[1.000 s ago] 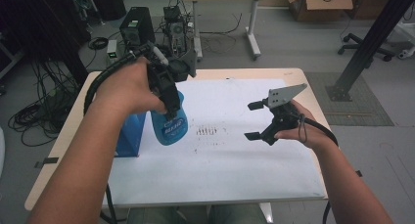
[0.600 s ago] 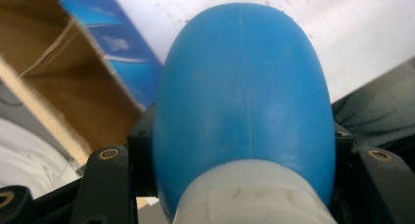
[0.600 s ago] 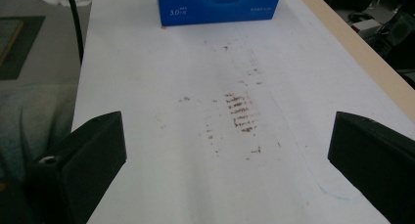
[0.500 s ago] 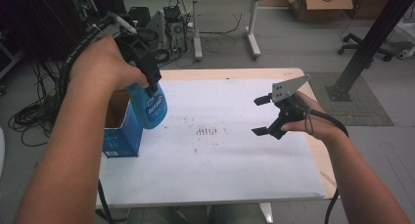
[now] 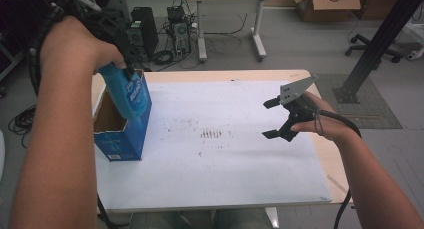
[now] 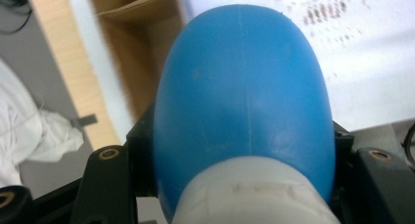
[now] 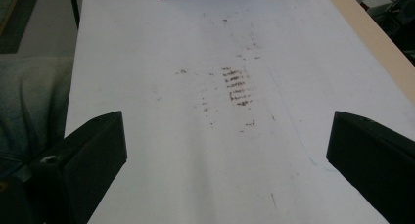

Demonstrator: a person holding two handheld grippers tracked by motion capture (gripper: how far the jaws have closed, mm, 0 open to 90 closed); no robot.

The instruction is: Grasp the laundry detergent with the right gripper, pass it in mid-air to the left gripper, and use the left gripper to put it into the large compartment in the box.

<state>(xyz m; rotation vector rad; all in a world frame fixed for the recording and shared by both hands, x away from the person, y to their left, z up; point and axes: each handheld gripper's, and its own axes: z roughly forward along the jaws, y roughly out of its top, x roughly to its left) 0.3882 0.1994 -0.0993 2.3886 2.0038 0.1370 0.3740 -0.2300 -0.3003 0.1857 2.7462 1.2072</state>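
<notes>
Since the earlier frames the left tongs [image 5: 117,49] have carried the blue bottle [image 5: 126,93] away from the middle of the surface [image 5: 240,179] to its left edge, above the open blue box [image 5: 120,139]. Those tongs are clamped on the bottle near its white neck; the bottle hangs tilted, its lower end at the box's opening, though I cannot tell whether it touches the cardboard. From the left gripper view the bottle [image 6: 242,106] has the box's brown inside beyond it. Judging by this, the carry is nearly done; lowering the bottle in and letting go are left. Toward the right edge, the right tongs [image 5: 280,120] hover wide apart, holding nothing, above the white sheet [image 7: 205,136] with its dark smudges [image 7: 236,86].
</notes>
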